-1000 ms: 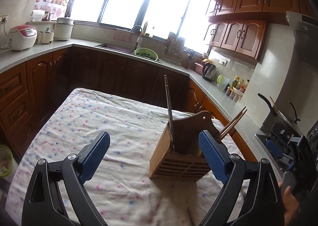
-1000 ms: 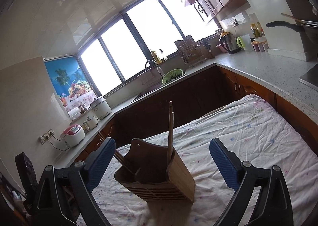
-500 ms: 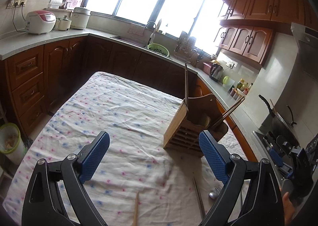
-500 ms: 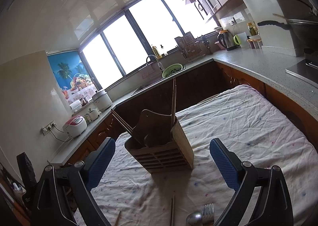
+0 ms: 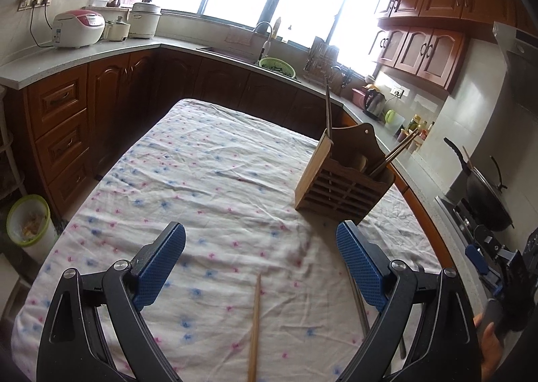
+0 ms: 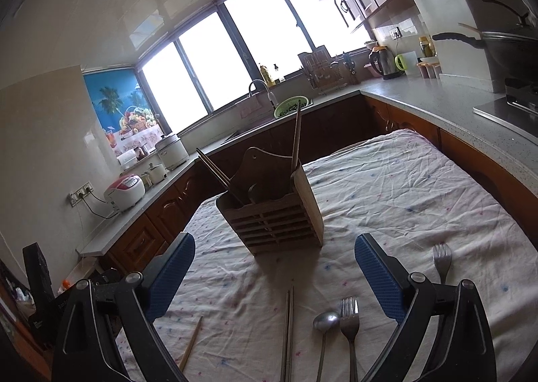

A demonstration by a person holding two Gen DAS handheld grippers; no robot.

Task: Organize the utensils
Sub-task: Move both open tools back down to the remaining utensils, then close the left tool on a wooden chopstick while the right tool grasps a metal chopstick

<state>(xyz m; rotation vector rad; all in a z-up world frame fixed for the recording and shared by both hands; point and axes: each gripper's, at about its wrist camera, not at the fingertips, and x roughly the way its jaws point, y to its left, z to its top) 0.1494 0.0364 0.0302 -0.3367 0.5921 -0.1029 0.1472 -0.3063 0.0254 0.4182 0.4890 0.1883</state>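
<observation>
A wooden utensil holder stands on the cloth-covered table, with chopsticks sticking up from it. My left gripper is open and empty, above a single wooden chopstick lying on the cloth. My right gripper is open and empty in front of the holder. Below it lie a pair of metal chopsticks, a spoon, a fork, another fork and the wooden chopstick.
Dark wood cabinets and a grey counter wrap around the table. A rice cooker, sink with green basket, kettle and a wok on the stove sit on it. A bin stands left of the table.
Both grippers have pulled back from the holder and tilted down. The loose chopsticks, spoon and forks on the cloth have come into view. Both grippers stay open.
</observation>
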